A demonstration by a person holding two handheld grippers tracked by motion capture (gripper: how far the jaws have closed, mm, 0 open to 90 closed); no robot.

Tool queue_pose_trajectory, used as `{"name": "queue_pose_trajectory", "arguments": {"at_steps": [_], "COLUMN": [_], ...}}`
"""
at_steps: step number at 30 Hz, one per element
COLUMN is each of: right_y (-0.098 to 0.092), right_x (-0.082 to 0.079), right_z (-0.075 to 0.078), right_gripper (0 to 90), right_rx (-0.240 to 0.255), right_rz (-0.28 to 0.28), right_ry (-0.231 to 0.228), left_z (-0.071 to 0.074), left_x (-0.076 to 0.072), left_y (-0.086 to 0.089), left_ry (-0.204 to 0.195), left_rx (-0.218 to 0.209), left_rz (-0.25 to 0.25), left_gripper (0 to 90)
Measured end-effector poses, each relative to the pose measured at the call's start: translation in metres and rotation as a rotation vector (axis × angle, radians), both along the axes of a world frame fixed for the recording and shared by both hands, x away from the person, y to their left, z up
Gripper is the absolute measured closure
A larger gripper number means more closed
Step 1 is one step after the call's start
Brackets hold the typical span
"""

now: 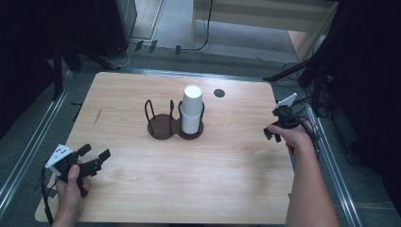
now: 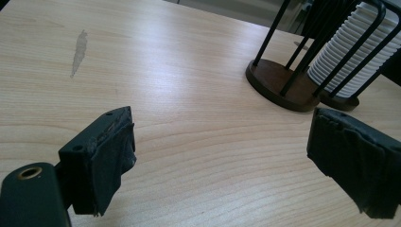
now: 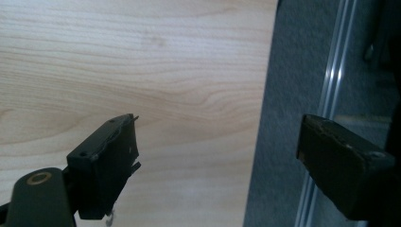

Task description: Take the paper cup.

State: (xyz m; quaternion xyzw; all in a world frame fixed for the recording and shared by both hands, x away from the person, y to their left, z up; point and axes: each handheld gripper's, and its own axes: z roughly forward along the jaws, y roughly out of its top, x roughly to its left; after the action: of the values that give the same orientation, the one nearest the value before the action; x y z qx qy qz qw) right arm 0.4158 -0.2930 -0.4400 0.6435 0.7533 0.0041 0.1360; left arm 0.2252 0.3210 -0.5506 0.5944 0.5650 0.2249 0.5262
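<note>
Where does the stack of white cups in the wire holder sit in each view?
High view: the white cup stack stands upright in the right bay of the wire holder, at table centre.
Left gripper view: the stack is at the top right corner, behind the holder's black wires.
Right gripper view: not in it.
Shared landmark: the wooden table.

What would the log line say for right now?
left gripper: open, empty, near table corner | right gripper: open, empty, at table's right edge | white cups: stacked upside down in rack | rack's other slot: empty
</note>
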Motion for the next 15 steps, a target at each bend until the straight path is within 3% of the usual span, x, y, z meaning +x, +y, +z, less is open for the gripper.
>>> {"name": "queue_pose_trajectory", "arguments": {"at_steps": [1, 2, 3, 4, 7, 11, 15], "right_y": [0.0, 0.002, 0.002, 0.002, 0.005, 0.025, 0.049], "right_x": [0.0, 0.007, 0.007, 0.012, 0.017, 0.025, 0.028], "right_z": [0.0, 0.008, 0.008, 0.019, 0.03, 0.056, 0.069], "right_gripper": [13.3, 12.7, 12.7, 12.3, 12.3, 7.9, 4.3], "right_rx": [0.0, -0.003, -0.003, 0.029, 0.063, 0.095, 0.097], "right_rz": [0.0, -0.043, -0.043, -0.108, -0.155, -0.146, -0.137], "right_ry": [0.0, 0.06, 0.06, 0.096, 0.127, 0.114, 0.107], "left_z": [0.0, 0.0, 0.0, 0.0, 0.0, 0.0, 0.0], "left_x": [0.0, 0.0, 0.0, 0.0, 0.0, 0.0, 0.0], "left_y": [0.0, 0.0, 0.0, 0.001, 0.001, 0.001, 0.0], "left_ry": [0.0, -0.002, -0.002, -0.003, -0.001, 0.0, -0.002], "left_rx": [0.0, -0.006, -0.006, -0.011, -0.01, -0.01, -0.01], "left_rz": [0.0, 0.001, 0.001, 0.002, 0.001, 0.003, 0.005], "left_gripper": [8.8, 8.8, 8.8, 8.8, 8.8, 8.8, 8.8]}}
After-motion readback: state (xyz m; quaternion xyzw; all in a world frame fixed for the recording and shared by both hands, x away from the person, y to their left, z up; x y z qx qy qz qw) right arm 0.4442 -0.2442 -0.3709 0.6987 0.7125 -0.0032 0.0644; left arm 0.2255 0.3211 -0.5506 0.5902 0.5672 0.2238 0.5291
